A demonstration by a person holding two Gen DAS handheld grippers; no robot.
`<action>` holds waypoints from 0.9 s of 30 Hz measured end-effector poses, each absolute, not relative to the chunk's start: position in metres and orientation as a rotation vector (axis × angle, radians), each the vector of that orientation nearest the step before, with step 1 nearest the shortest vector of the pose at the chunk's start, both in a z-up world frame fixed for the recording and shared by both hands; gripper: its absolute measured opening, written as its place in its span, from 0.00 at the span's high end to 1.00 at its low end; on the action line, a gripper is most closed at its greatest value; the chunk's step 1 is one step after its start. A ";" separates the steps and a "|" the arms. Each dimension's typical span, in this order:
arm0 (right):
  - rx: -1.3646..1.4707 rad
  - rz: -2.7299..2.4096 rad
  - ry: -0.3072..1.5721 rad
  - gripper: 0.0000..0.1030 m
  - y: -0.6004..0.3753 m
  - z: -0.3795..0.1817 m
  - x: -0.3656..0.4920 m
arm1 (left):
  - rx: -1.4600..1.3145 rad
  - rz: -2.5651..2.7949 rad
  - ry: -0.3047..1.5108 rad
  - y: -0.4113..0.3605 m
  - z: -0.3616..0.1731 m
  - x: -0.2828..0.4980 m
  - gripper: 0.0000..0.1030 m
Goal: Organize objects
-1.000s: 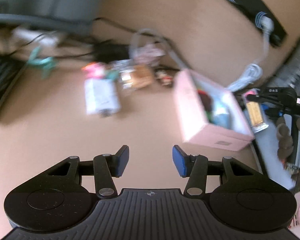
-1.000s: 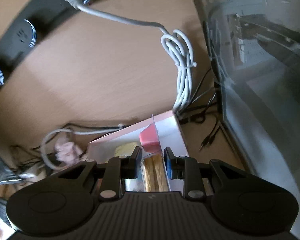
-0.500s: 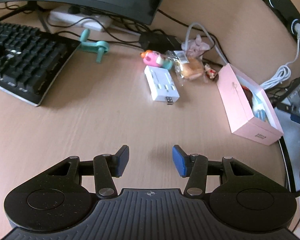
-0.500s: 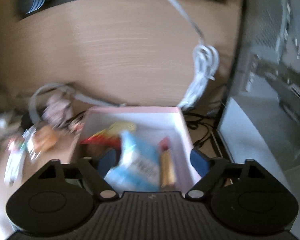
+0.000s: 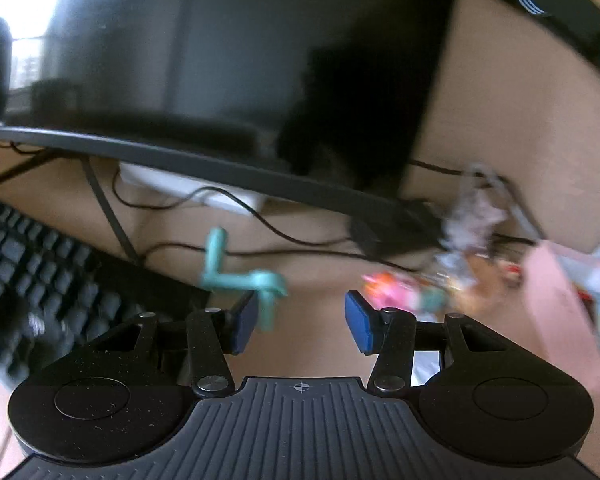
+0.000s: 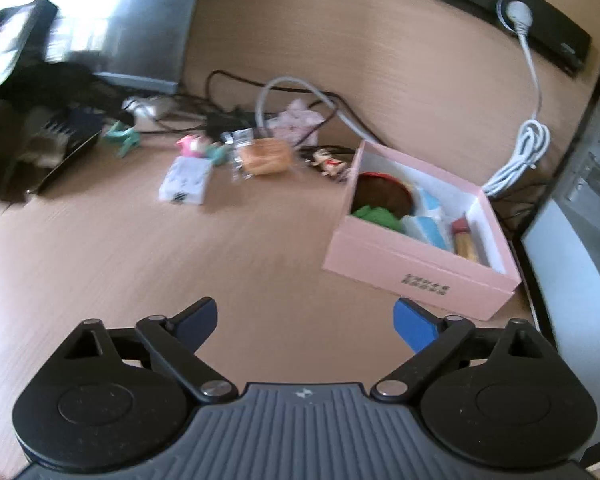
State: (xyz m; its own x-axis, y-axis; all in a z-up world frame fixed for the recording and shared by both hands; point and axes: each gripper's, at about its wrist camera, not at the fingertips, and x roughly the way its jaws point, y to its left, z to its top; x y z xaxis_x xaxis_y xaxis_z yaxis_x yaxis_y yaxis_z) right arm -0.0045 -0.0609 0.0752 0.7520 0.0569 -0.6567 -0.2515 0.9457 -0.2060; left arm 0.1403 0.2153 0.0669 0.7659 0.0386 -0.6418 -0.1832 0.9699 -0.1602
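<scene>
While my left gripper (image 5: 298, 316) stands spread and empty, I judge the teal hook (image 5: 240, 278) light, rigid plastic; I would pinch its straight stem.

My right gripper (image 6: 304, 322) has just been opening and holds nothing.

Right claw (image 6: 304, 322) just opening, empty; pink box (image 6: 415, 276) (filled) nearby.

Left gripper (image 5: 300, 322) up close — matte black body, a ribbed plate in the middle with a small crosshair mark, round discs on either side, silver screw heads at the linkage pivots, fingers (image 5: 359, 328) tipped with blue pads. Right gripper (image 6: 304, 322) — same build: ribbed grey-black plate, tiny star-like mark, black link arms, silver screws, blue pads (image 6: 413, 325), fine dust specks on the discs.
</scene>
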 end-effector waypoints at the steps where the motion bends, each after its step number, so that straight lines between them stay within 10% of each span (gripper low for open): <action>1: -0.290 0.168 0.708 0.06 -0.059 0.072 -0.004 | -0.232 0.120 0.704 0.219 0.063 0.150 0.51; 10: -0.240 0.070 0.753 0.06 -0.067 0.066 -0.007 | -0.349 0.257 0.834 0.232 0.040 0.204 0.59; 14: -0.217 0.034 0.770 0.06 -0.070 0.062 -0.007 | -0.383 0.300 0.860 0.233 0.035 0.218 0.81; 27: -0.244 0.059 0.782 0.06 -0.060 0.058 -0.011 | -0.650 0.323 0.755 0.254 0.038 0.211 0.86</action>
State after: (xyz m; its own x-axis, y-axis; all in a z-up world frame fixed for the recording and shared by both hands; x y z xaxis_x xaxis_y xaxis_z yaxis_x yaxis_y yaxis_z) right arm -0.0114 -0.0596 0.0577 0.7096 -0.0377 -0.7036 -0.1426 0.9702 -0.1959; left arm 0.2109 0.2537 0.0377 0.6927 0.0436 -0.7199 -0.4908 0.7599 -0.4262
